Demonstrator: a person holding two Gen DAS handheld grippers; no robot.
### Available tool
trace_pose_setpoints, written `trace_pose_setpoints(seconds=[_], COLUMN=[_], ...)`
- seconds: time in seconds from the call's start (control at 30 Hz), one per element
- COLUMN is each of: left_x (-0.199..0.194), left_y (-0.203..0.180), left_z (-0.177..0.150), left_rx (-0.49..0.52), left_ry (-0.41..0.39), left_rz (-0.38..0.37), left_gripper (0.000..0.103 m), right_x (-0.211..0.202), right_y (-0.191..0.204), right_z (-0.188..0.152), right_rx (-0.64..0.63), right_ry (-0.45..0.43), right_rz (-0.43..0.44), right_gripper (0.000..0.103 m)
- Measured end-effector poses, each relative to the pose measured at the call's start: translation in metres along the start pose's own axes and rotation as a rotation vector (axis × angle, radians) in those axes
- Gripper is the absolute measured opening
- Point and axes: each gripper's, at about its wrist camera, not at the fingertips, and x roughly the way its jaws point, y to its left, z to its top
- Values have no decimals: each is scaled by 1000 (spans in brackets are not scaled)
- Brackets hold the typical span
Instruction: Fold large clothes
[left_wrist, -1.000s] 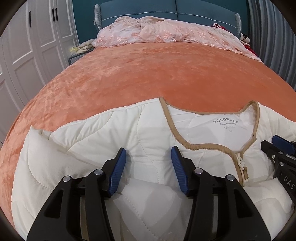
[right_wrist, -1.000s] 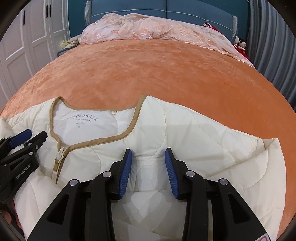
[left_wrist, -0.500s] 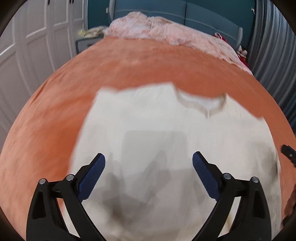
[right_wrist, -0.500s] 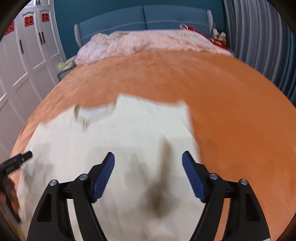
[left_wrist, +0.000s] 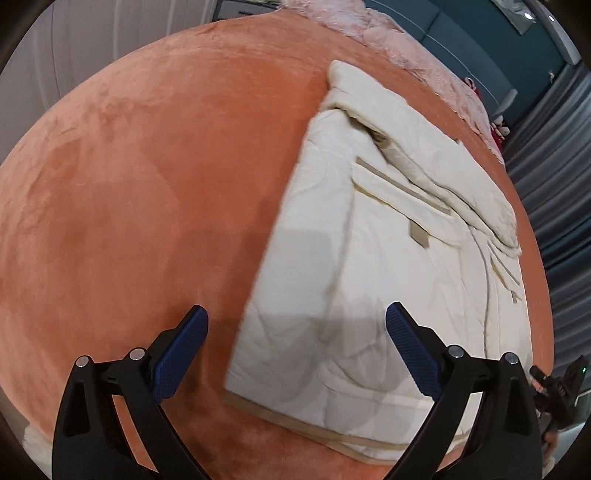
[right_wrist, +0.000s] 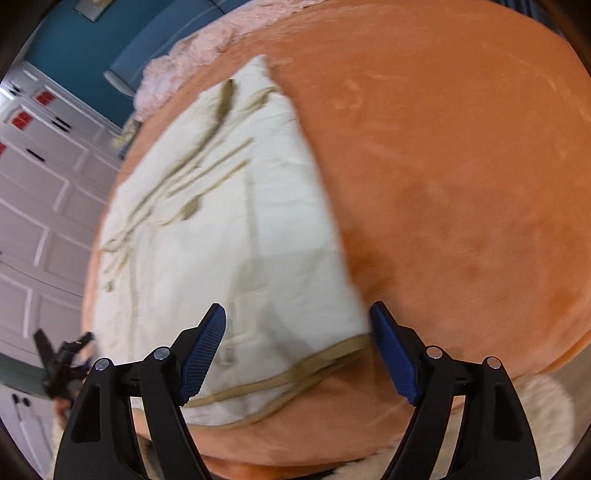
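Jacket (left_wrist: 376, 236), cream and quilted with tan trim, lies flat on the orange bedspread (left_wrist: 129, 192) ahead of both tongs, sleeves laid in over the body so it forms a long panel running away from the hem.

Left gripper (left_wrist: 297, 354) hovers over the near hem with its jaws spread wide and nothing between them. Its left blue pad sits over bare bedspread just outside the garment's left edge; its right pad is over the cloth, so the near-left hem corner falls between the two.

Right gripper (right_wrist: 297, 354) is likewise wide open and empty. The tan-edged near-right corner of the hem lies between its pads, though this view is motion-blurred and whether anything touches is unclear.

Judging by this, the sleeve folds look done and the step in hand is reaching for the hem to fold the panel lengthwise. The next move calls for lowering each gripper onto its own corner, pinching through all layers, then carrying the hem away toward the collar end evenly.
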Motion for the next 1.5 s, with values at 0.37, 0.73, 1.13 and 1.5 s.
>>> trace_pose_setpoints(seconds=[0.37,0.73,1.13,1.5], left_x=[-18,-138,-252,-191], left_y=[-17,-19,-12,-59], left_z=[-4,-65,-135,3], left_rx=[11,144,180,182], left_ry=[-6,-36,-21,-318], left_rz=[-20,-65,-54,8], left_gripper=[15,7,7,8], right_x=[-10,-115,-216,-156], right_y=[15,36,70,95], right_z=[-6,-66,-129,26], right_rx=[44,-177,-364,-245], right_ry=[-51,-47,-17,-368], right_rz=[23,1,-8,16], right_gripper=[11,5,5,4])
